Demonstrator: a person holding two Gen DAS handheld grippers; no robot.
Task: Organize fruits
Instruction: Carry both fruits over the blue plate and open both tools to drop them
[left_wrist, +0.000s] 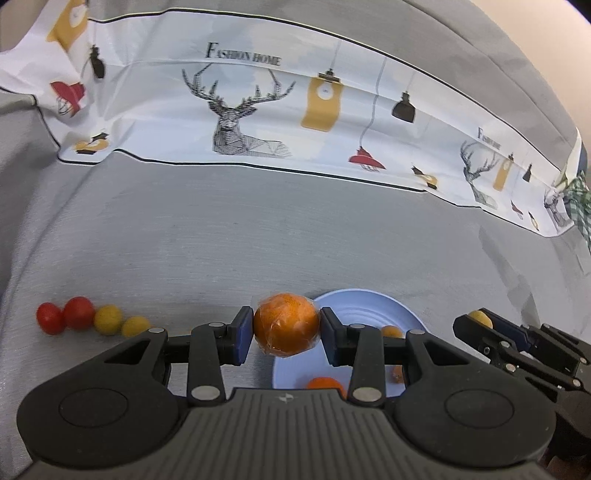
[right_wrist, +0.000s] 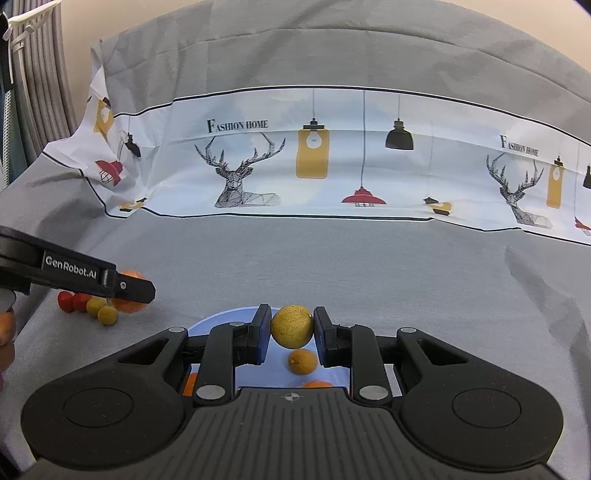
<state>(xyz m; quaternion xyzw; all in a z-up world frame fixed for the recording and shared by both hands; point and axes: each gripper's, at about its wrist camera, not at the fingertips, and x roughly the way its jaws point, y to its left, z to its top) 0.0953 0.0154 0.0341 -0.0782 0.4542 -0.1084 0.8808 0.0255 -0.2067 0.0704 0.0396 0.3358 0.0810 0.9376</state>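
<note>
My left gripper (left_wrist: 287, 326) is shut on a plastic-wrapped orange (left_wrist: 286, 325), held at the left rim of a light blue plate (left_wrist: 365, 306). My right gripper (right_wrist: 291, 328) is shut on a small yellow fruit (right_wrist: 292, 325) above the same plate (right_wrist: 229, 317). The plate holds another yellow fruit (right_wrist: 302, 361) and orange pieces (right_wrist: 317, 384). A row of two red tomatoes (left_wrist: 64, 314) and two yellow fruits (left_wrist: 120, 322) lies on the grey cloth to the left. The right gripper also shows at the right of the left wrist view (left_wrist: 480, 320).
A grey cloth (left_wrist: 258, 229) covers the table. A white printed band with deer and lamps (left_wrist: 236, 110) runs along the back. A green checked cloth (left_wrist: 580, 203) sits at the far right. A curtain (right_wrist: 40, 74) hangs at the far left.
</note>
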